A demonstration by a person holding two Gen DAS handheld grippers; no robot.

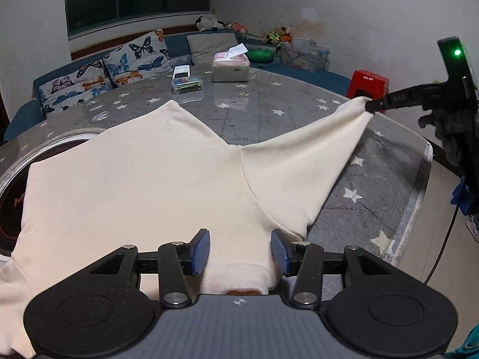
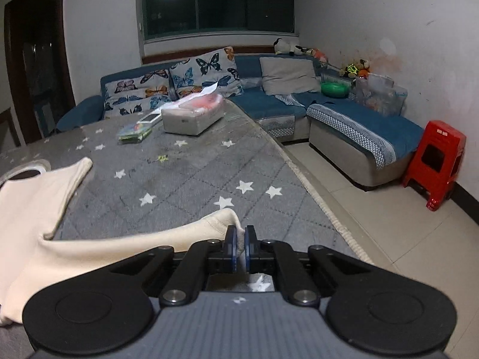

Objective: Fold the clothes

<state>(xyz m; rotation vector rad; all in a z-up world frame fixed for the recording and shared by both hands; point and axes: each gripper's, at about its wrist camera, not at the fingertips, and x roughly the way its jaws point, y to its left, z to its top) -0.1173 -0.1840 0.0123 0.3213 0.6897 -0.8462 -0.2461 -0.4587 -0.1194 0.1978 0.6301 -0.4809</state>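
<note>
Between shut right fingers [image 2: 239, 240], sleeve cuff [image 2: 223, 220].

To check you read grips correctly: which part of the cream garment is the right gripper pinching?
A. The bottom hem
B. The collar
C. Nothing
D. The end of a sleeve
D: the right gripper is shut on the sleeve end, stretched outward from the cream garment.

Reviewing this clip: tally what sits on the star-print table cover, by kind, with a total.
Cream garment: 1, one sleeve pinched in the right tool
Tissue box: 1
Flat green packet: 1
Flat white box: 1
Total: 4 on the table cover. The left tool hangs open over the garment's near edge.
</note>
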